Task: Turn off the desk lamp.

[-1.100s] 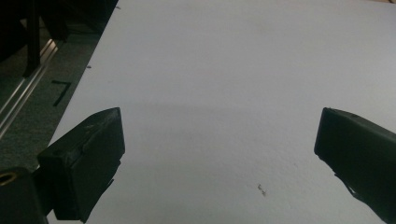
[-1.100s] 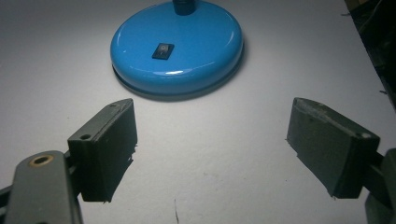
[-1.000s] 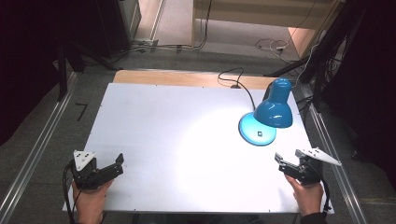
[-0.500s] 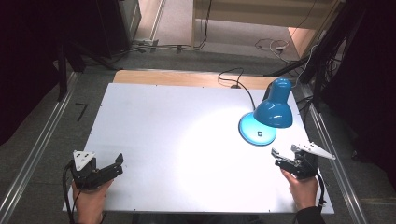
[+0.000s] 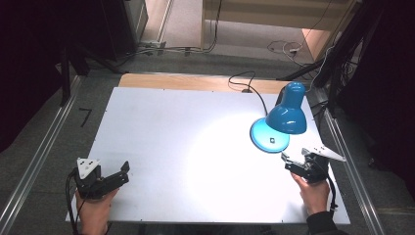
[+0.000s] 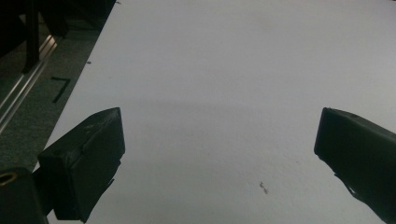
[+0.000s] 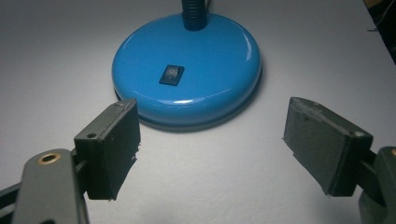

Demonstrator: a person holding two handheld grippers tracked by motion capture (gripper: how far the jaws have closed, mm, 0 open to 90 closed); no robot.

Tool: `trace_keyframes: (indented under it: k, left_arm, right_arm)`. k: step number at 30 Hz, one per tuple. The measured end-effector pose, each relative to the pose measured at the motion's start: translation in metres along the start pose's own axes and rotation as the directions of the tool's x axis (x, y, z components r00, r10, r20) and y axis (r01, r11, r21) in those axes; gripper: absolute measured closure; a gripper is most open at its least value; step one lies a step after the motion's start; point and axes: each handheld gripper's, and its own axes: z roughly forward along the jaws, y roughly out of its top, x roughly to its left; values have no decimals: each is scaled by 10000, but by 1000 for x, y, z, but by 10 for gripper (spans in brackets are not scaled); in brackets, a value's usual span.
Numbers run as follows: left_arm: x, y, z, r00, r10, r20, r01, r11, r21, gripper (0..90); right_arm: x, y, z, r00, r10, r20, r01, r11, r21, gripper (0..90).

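Observation:
A blue desk lamp (image 5: 285, 116) stands lit at the right of the white table (image 5: 186, 127), its shade turned down over a round blue base (image 5: 263, 137). The base (image 7: 196, 65) carries a black rocker switch (image 7: 171, 74). My right gripper (image 5: 288, 159) is open just in front of the base, jaws wide apart with nothing between them (image 7: 210, 144). My left gripper (image 5: 120, 172) rests open near the table's front left corner, over bare table (image 6: 215, 149).
The lamp's black cable (image 5: 247, 85) runs off the table's far edge onto a wooden strip (image 5: 186, 82). Metal rails (image 5: 36, 161) flank the table on both sides. A bright pool of light falls on the table's middle.
My right gripper has moved forward and a little left, closer to the lamp base. The left gripper has stayed in place.

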Motion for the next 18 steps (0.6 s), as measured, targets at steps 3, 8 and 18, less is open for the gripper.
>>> trace_keyframes:
  k: [3,8,18]
  left_arm:
    - [0,0,0,10000,-15,13,15,10000,-2,26]
    - [0,0,0,10000,-11,9,11,10000,-6,26]
    - [0,0,1,10000,-11,11,11,10000,17,26]
  right_arm:
    - [0,2,3,10000,24,-20,-24,10000,-6,173]
    - [1,2,5,10000,-54,5,54,10000,-72,204]
    - [6,4,18,9998,-176,-75,176,9998,-84,408]
